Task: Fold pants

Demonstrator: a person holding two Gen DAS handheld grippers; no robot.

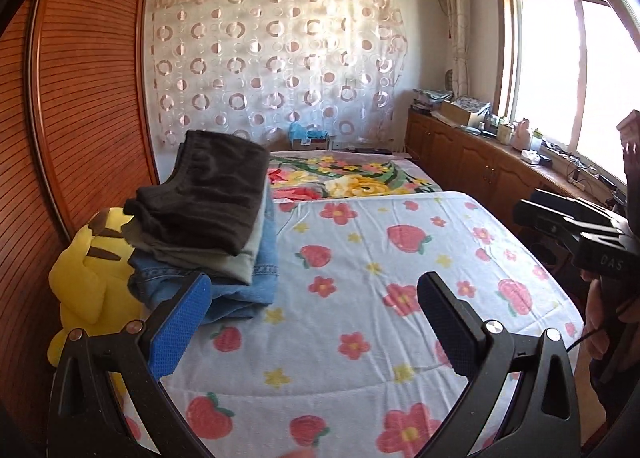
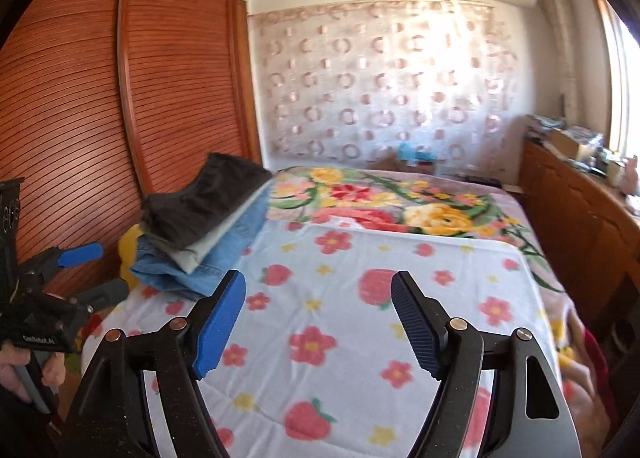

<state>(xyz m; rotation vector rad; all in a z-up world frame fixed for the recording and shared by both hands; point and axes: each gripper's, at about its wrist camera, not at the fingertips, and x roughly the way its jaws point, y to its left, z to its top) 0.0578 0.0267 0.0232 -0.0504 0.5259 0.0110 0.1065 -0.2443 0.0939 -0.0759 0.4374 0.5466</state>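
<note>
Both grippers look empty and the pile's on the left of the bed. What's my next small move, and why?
Probably pull both hands back from the bed. The left gripper and right gripper stand open and empty, the dark pants already lie folded atop the stack, and no unfolded pair shows on the strawberry sheet.

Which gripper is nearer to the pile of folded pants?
Left. The left gripper has one finger right beside the pile of folded pants; the right gripper is farther out over the strawberry sheet.
</note>
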